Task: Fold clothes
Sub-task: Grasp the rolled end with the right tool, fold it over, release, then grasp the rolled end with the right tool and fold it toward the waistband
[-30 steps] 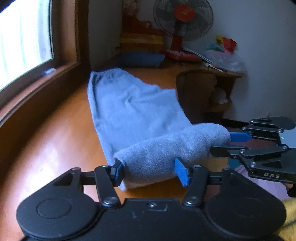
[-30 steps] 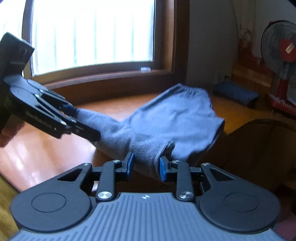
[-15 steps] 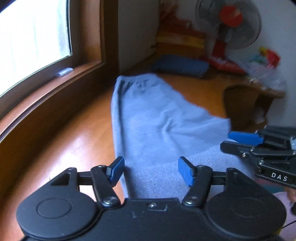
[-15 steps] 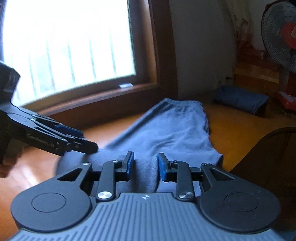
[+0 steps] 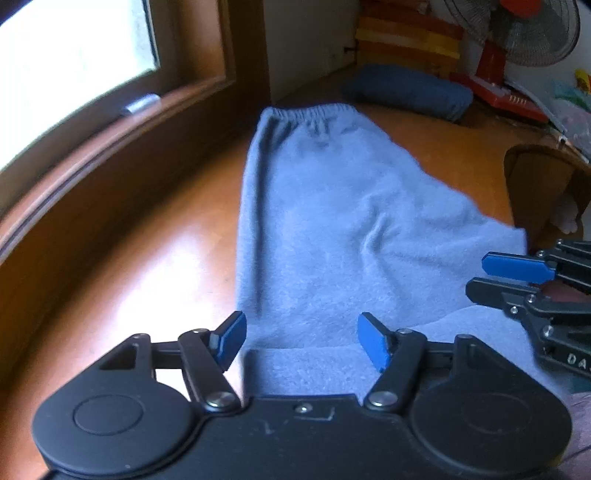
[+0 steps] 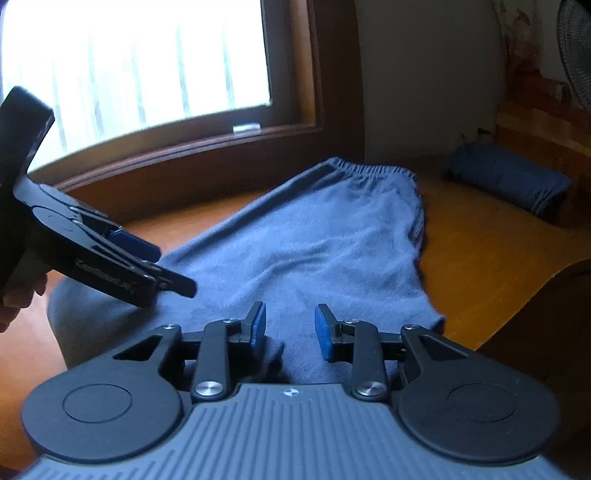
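Grey-blue pants lie lengthwise on the wooden table, with the elastic waistband at the far end. The near end is folded over onto the rest, and that doubled layer sits right under both grippers. My left gripper hovers over this fold with its jaws opening; fabric lies between the blue pads but they do not press on it. My right gripper stays narrow, and a pinched crease of pants rises between its pads. Each gripper shows in the other's view: right gripper, left gripper.
A folded dark blue garment lies behind the waistband by the wall. A red fan stands at the back right. A dark chair back rises past the table's right edge. The window sill runs along the left. A hand holds the left gripper.
Both grippers carried the lifted end of the pants forward toward the waistband and laid it down on the rest. The left jaws widened and let the fabric go.
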